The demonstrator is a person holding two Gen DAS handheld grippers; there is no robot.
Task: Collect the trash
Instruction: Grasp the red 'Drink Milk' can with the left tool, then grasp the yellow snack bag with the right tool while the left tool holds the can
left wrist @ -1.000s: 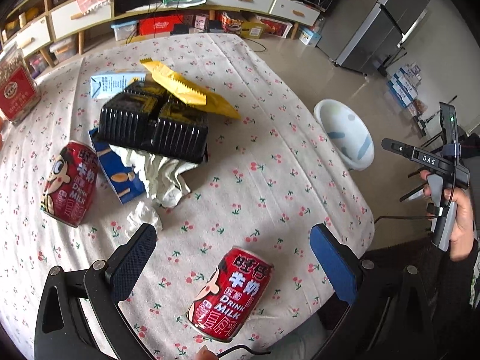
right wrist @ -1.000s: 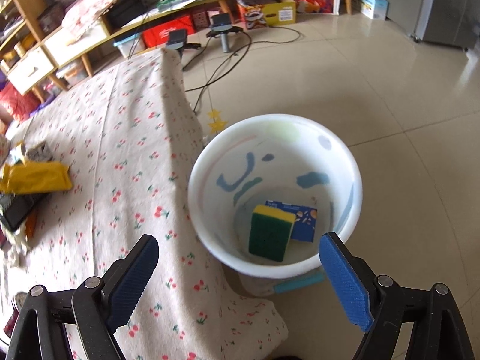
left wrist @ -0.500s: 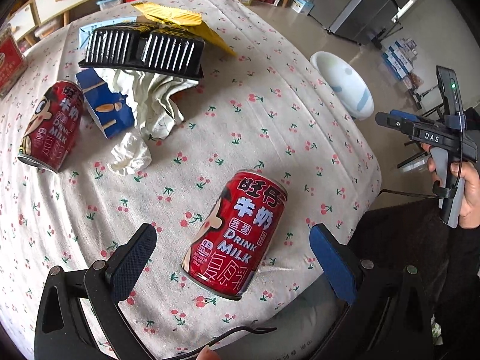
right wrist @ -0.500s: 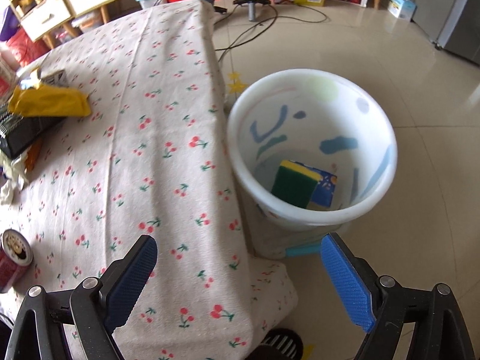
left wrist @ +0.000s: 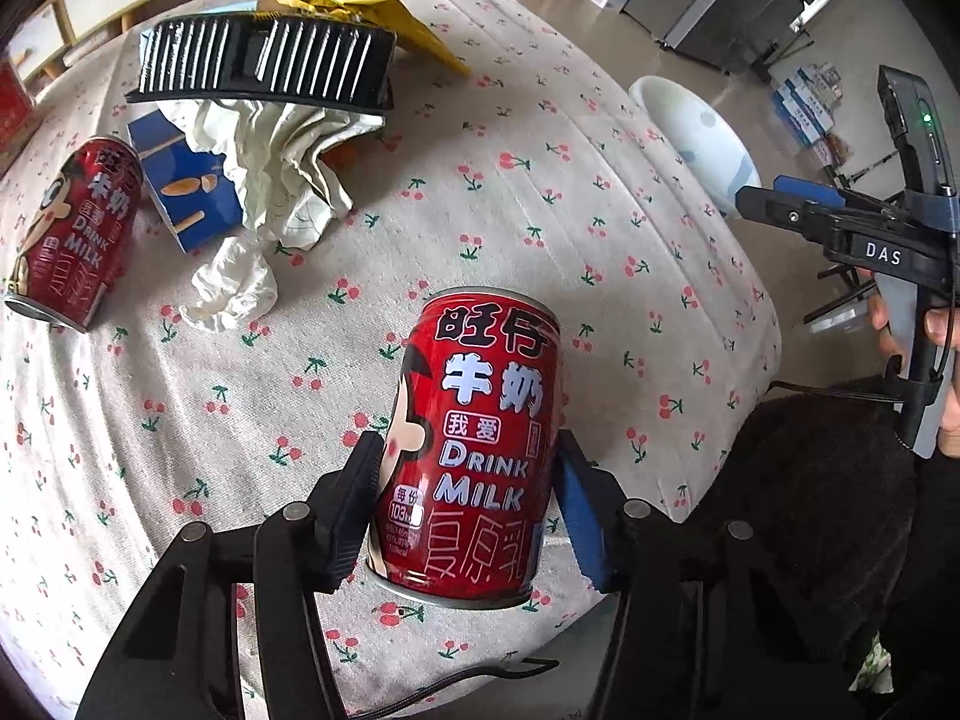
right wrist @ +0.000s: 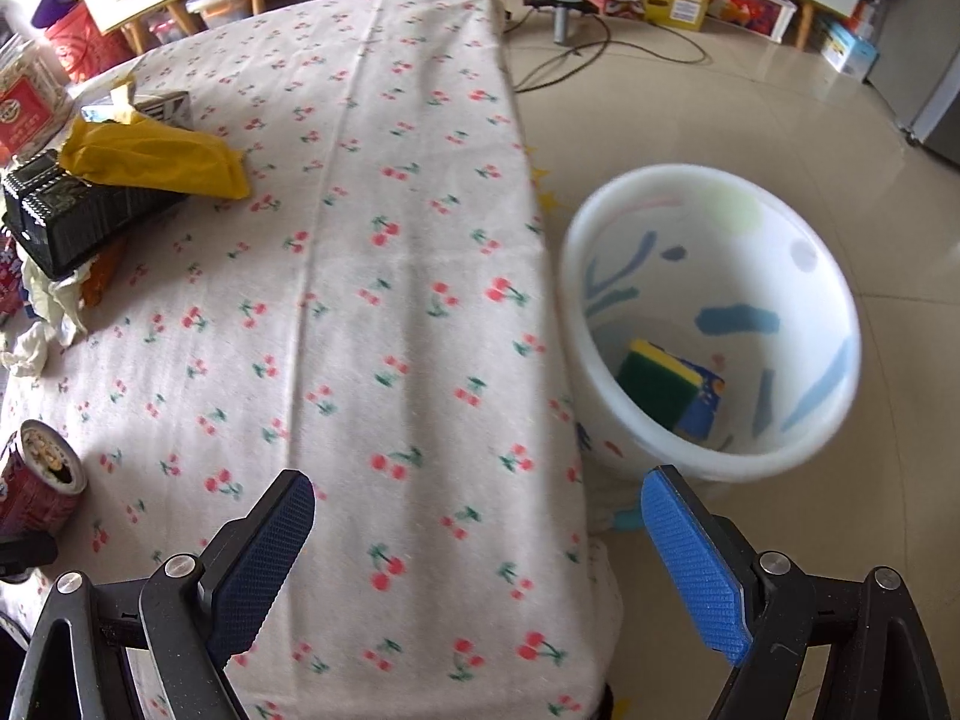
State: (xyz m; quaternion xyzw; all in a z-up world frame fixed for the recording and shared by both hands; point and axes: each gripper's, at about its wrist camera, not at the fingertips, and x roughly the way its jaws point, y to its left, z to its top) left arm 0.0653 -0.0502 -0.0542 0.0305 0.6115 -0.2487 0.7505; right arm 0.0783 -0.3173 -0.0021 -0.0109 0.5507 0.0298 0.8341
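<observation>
Closing left gripper (left wrist: pixel 468 480) seemingly pinches the milk can (left wrist: pixel 474 450) near the table edge (left wrist: pixel 750 396); right gripper (right wrist: pixel 477 531) spread.

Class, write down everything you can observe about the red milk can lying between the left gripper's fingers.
The red milk can is a glossy metal drink can with a cartoon face, white Chinese characters and the words "DRINK MILK". It lies on its side on the cherry-print tablecloth near the table's front edge, silver rim toward the camera. The left gripper straddles it, jaws closing, and the pads look to be against its sides. No dents show.
</observation>
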